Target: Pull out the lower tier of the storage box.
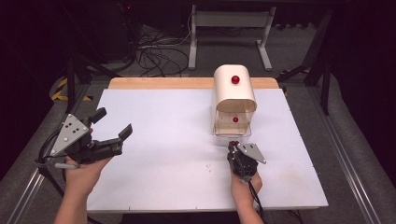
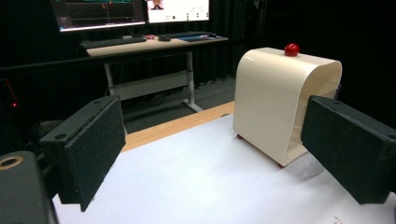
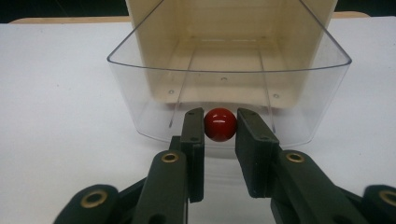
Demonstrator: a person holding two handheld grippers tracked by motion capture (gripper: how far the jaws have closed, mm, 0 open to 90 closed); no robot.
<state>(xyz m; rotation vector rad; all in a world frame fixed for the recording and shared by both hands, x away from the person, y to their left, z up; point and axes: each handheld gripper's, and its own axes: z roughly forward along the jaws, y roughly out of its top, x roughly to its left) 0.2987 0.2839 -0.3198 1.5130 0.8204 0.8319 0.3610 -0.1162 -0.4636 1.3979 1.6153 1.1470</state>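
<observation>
Two jaws of right gripper (image 3: 220, 128) clamp red knob (image 3: 220, 124) — drawer (image 3: 229, 79) sides cropped.

At my frame's upper left sit two monitors (image 2: 130, 11) and a keyboard (image 2: 113, 42) on a desk (image 2: 154, 46); cables (image 1: 156, 53) tangle on the floor.

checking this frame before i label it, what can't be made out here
- High view: the right gripper jaws and the red knob they grip are hidden under its grey plate.
- High view: the back of the cream box is hidden by its own curved top.
- Left gripper view: the clear drawer is mostly hidden by one jaw of the left gripper.
- Right gripper view: the box top is cut off by the upper edge.
</observation>
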